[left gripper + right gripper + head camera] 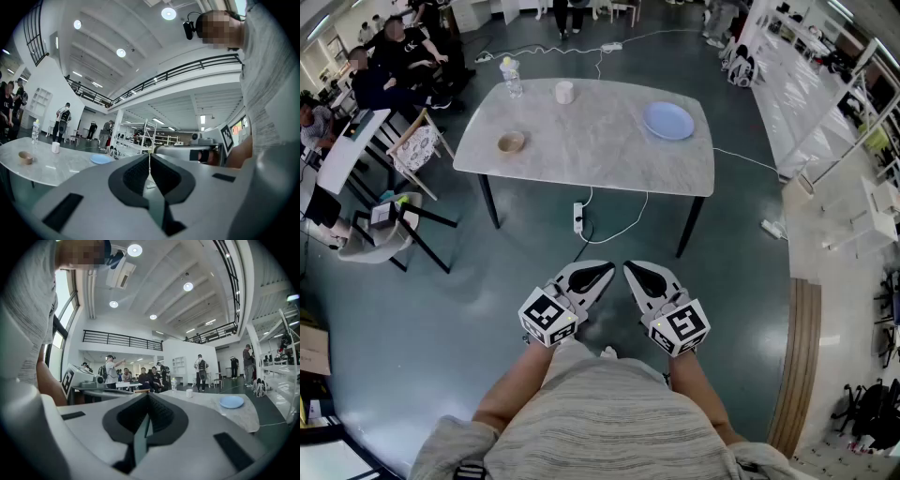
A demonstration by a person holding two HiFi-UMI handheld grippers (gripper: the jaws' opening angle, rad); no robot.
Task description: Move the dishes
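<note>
A marble table (581,141) stands ahead of me on the far side of a stretch of floor. On it lie a light blue plate (668,120) at the right, a small tan bowl (511,142) at the left, a white cup (564,92) and a clear water bottle (512,77) at the back. I hold both grippers close to my body, well short of the table. My left gripper (598,274) and right gripper (639,273) are both shut and hold nothing. The plate (101,159) (231,401) and the bowl (25,157) show in the gripper views too.
A power strip (578,217) and white cables lie on the floor under the table. Chairs (389,220) and seated people are at the left. White shelving (825,84) lines the right side. A wooden strip (792,366) runs along the floor at the right.
</note>
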